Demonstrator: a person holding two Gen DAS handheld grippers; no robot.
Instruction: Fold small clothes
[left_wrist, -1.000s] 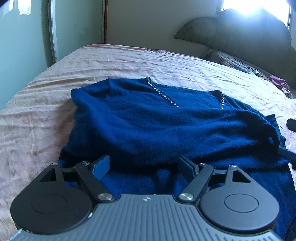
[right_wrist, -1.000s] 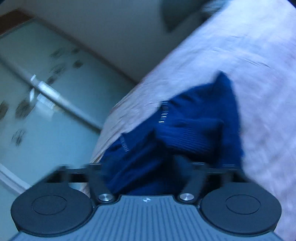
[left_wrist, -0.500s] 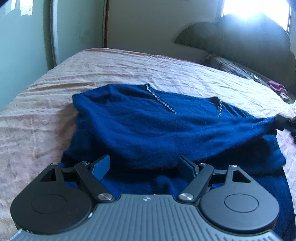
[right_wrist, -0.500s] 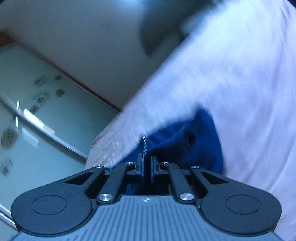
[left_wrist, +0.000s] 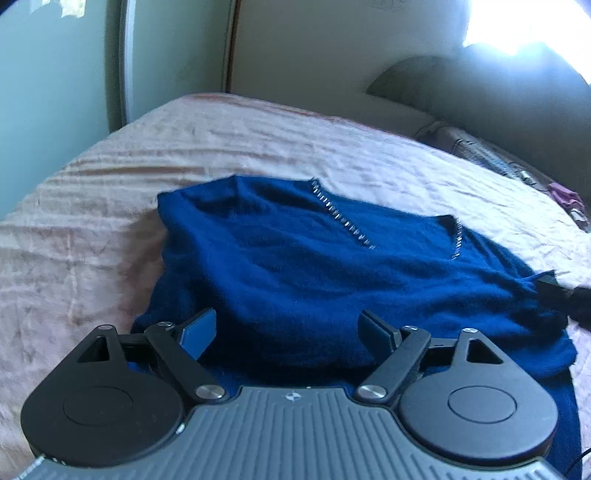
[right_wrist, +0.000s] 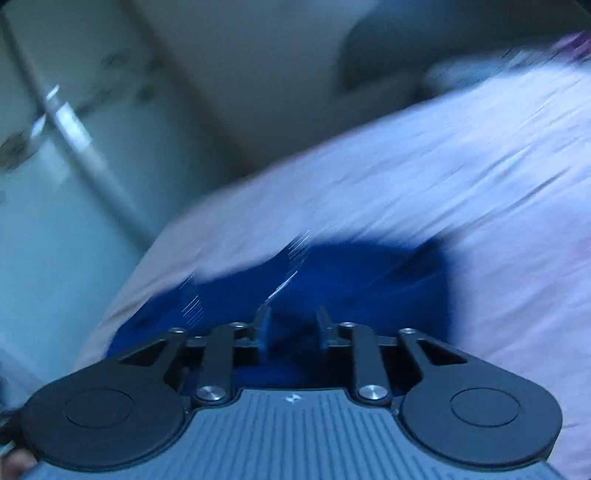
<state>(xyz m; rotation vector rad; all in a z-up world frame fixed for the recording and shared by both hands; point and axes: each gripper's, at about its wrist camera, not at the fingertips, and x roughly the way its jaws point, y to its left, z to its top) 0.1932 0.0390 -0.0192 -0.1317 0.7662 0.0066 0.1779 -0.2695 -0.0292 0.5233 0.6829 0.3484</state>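
A dark blue sweater (left_wrist: 295, 266) with a studded V-neck lies spread on the pink bed (left_wrist: 92, 221). My left gripper (left_wrist: 288, 319) hovers low over its near part. The jaws stand wide open, and the cloth lies under them rather than pinched. In the blurred right wrist view the sweater (right_wrist: 369, 273) fills the middle. My right gripper (right_wrist: 292, 314) is opening there, its jaws a small gap apart with blue cloth seen through the gap. Its pads do not press on the cloth. The right gripper's dark tip (left_wrist: 557, 291) shows at the sweater's right corner.
A dark headboard (left_wrist: 480, 92) and patterned pillows (left_wrist: 480, 151) lie at the back right, with a purple item (left_wrist: 565, 195) beside them. A pale green wardrobe door (left_wrist: 55, 92) stands past the bed's left edge. Bare sheet surrounds the sweater.
The right gripper shut on the sweater's right edge and drew it out to the right, flattening that side; now its jaws have parted. The left gripper stayed open in place.
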